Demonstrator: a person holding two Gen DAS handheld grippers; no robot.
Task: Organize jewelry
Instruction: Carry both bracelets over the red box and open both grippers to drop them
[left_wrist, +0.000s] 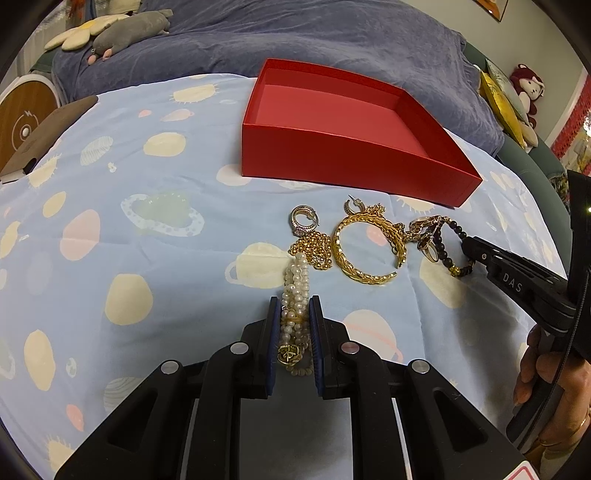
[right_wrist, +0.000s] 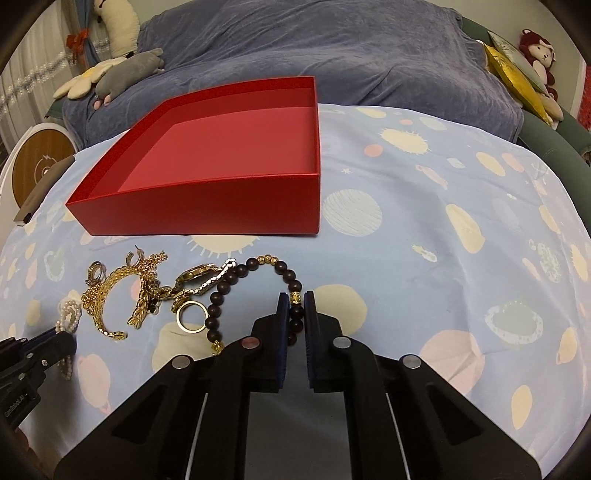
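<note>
Pearl bracelet (left_wrist: 294, 295) between left hand-held gripper (left_wrist: 295, 306) pads, right view's edge.

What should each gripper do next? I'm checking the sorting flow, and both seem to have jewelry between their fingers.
Probably lift both and carry them to the red box, which looks empty. The left gripper is closed on the pearl bracelet, and the right gripper on the dark bead bracelet. Lift slowly: the beads lie against the gold ring and could drag it.
</note>
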